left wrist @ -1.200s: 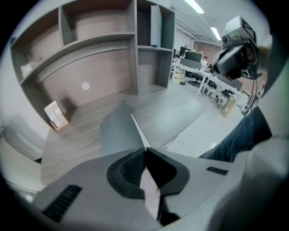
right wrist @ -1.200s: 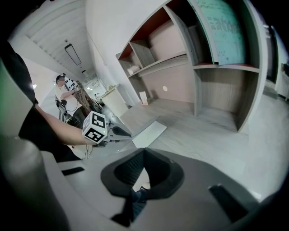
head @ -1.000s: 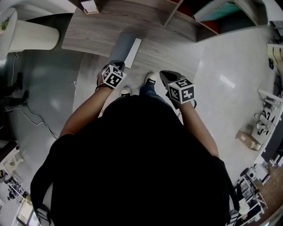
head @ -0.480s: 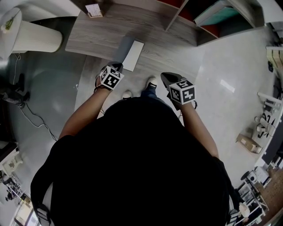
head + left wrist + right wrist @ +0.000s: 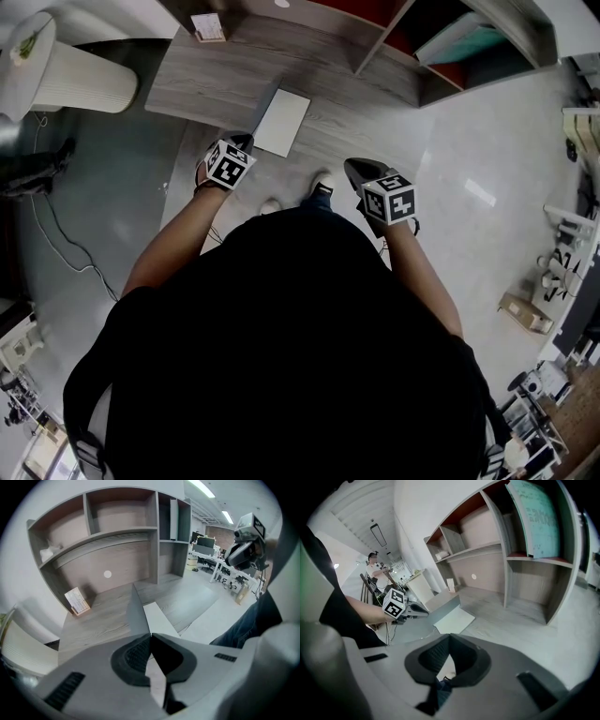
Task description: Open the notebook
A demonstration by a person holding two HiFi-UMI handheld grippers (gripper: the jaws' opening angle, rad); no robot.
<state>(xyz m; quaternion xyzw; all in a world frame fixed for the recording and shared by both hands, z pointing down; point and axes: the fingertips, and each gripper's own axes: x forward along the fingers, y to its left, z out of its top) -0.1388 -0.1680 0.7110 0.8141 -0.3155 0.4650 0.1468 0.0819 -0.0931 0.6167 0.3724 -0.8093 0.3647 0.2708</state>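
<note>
1. The left gripper [image 5: 242,142] is pinched tight on the thin grey cover [image 5: 136,613] of the white-paged notebook [image 5: 286,122], lying on the grey wood-grain desk [image 5: 216,80] just beyond its tips;
2. The cover stands near upright; best to swing it over the spine rather than tug, so nothing slides;
3. The right gripper [image 5: 449,639], jaws together on nothing, hangs well aside.

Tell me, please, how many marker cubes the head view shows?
2. One marker cube rides on the left gripper, which grips the notebook by its cover; the other on the right gripper, above the floor. None seems hidden.
</note>
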